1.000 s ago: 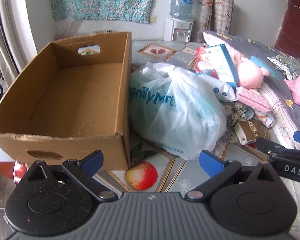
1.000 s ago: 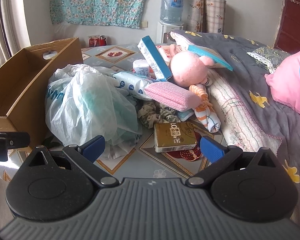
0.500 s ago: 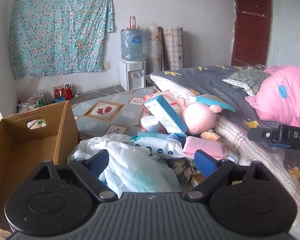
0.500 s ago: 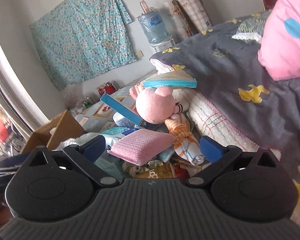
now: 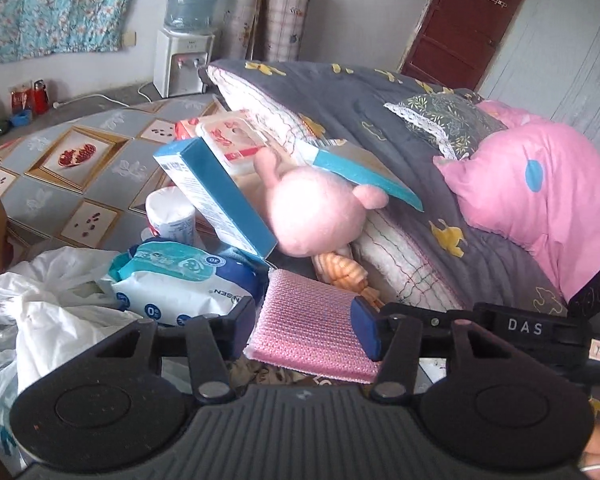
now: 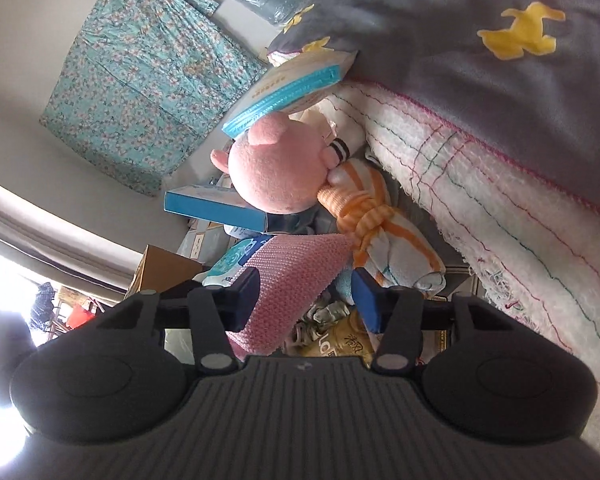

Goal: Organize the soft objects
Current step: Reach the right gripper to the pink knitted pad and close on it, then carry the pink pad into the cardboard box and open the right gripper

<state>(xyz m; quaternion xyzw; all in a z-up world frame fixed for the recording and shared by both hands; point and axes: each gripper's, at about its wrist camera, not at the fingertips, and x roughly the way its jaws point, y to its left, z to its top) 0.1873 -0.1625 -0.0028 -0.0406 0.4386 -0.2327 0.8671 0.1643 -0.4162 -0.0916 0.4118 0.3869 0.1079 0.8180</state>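
A patterned mat (image 5: 100, 184) carries the white bag (image 5: 40, 312) and wipes pack (image 5: 180, 280).

We see a pink knit sponge (image 5: 312, 320), pale pink plush toy (image 5: 316, 216) with orange-white striped body (image 6: 384, 232), teal boxes (image 5: 216, 196), grey blanket (image 5: 380, 120) with yellow shapes, pink pillow (image 5: 540, 196) with blue dots, blue-white wipes pack (image 5: 184, 280).

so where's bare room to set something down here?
Free: patterned mat left of the blue box, toward the water dispenser. Crowded: the pile around the pink sponge, wipes pack and plush toy, against the blanket.
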